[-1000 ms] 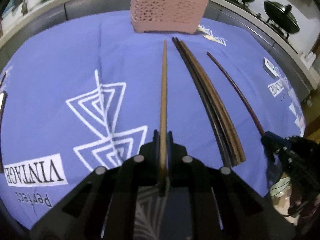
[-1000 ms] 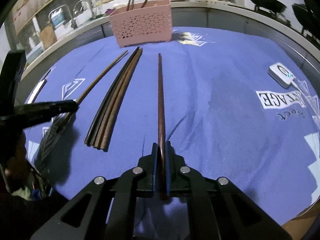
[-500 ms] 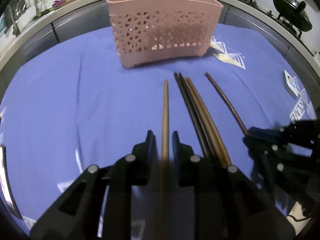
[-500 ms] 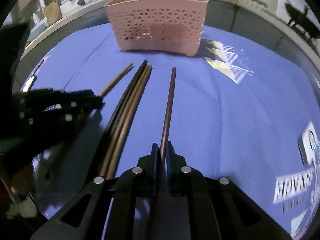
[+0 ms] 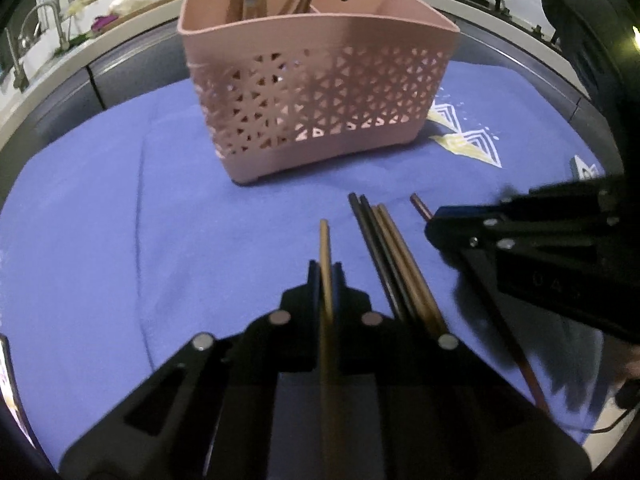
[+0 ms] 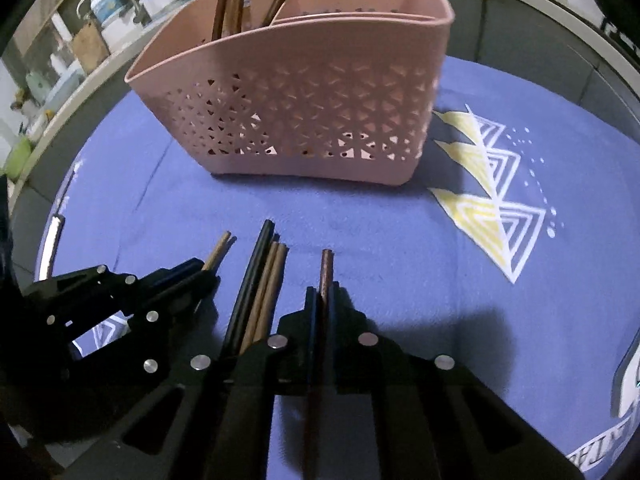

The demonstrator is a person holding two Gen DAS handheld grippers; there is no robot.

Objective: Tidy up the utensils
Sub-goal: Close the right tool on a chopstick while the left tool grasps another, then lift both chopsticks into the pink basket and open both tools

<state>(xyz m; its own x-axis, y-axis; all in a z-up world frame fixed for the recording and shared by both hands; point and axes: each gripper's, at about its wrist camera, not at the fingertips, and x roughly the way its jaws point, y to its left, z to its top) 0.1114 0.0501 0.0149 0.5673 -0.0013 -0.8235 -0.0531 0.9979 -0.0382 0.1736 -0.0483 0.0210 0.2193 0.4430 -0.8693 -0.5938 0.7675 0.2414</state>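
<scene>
Both nearer basket [image 5: 320,92], left hand-held gripper [image 5: 326,276] pinching chopstick [image 5: 325,248], right hand-held gripper [image 6: 322,300] pinching darker chopstick [image 6: 326,268]

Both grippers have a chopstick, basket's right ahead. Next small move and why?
Probably lift both tips above the pink basket rim. The left gripper pinches a light chopstick, the right gripper a dark chopstick; both tips sit low, short of its front wall.

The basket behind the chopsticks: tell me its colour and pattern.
Pink basket with walls pierced by small triangular cut-outs; clearest in the right wrist view.
</scene>
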